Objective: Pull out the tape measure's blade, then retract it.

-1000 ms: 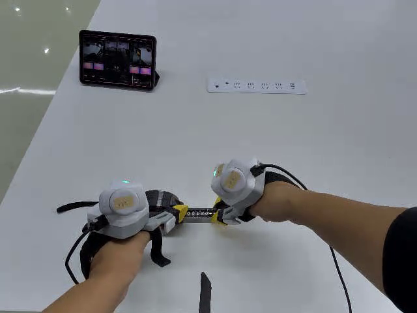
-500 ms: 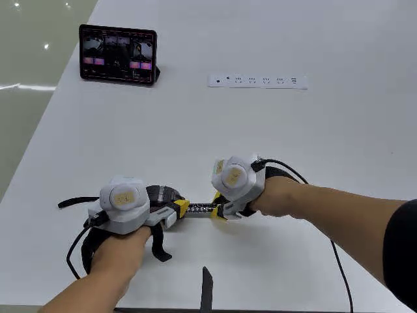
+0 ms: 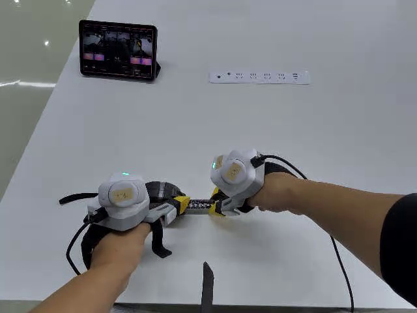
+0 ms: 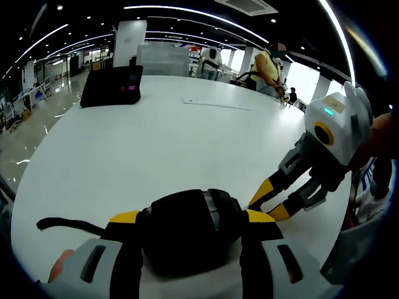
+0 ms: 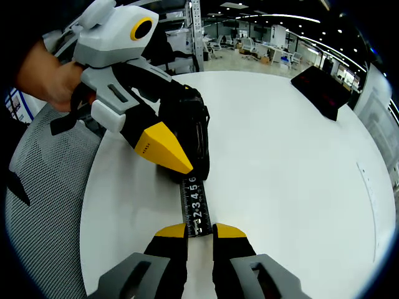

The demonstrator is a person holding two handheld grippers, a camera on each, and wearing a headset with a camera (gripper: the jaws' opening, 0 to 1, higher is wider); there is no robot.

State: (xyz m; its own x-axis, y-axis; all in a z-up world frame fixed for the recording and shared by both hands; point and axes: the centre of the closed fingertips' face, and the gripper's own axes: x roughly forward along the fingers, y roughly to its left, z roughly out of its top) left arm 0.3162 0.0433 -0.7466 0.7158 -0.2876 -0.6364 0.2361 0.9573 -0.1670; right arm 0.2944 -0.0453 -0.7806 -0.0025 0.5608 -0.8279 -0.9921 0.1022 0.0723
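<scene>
A black tape measure (image 4: 190,227) sits between the yellow-tipped jaws of my left gripper (image 4: 193,218), which is shut on its case; in the head view the case (image 3: 163,193) lies on the white table. A short length of its blade (image 5: 193,205) with printed numbers runs from the case (image 5: 187,134) to my right gripper (image 5: 199,232), which is shut on the blade's end. In the head view the blade (image 3: 199,205) spans the small gap between the left gripper (image 3: 177,207) and the right gripper (image 3: 215,208). The right gripper (image 4: 274,199) enters the left gripper view from the right.
A tablet (image 3: 118,49) stands at the table's far left and a white power strip (image 3: 259,77) lies at the far middle. A black strap (image 3: 75,197) trails left of the case. A dark strip (image 3: 206,290) lies near the table's front edge (image 3: 260,304).
The blade's exposed length between the two grippers has shortened slightly, with the right gripper drawn a little closer to the case. The head camera has shifted a bit.
</scene>
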